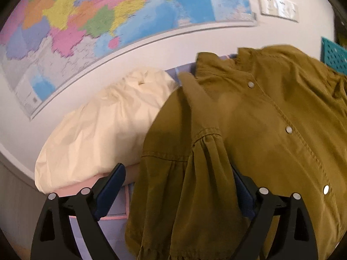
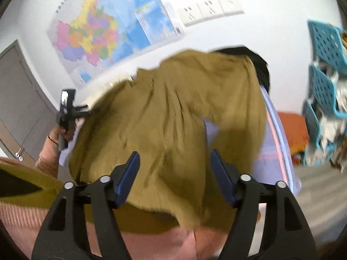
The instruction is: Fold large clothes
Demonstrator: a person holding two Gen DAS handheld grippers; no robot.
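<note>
- My left gripper (image 1: 176, 186) gapes wide apart around a sleeve of the olive-green cotton snap-button jacket (image 1: 260, 130).
- My right gripper (image 2: 174, 174) spreads apart over its hem.
- Cream pillow (image 1: 104, 130) at ten o'clock.

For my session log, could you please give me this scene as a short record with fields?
garment: olive jacket with snap buttons, spread on the bed
beside it: cream pillow
wall: coloured map
left gripper: open, jacket cloth between its fingers
right gripper: open, over the jacket
storage: teal baskets at right
</note>
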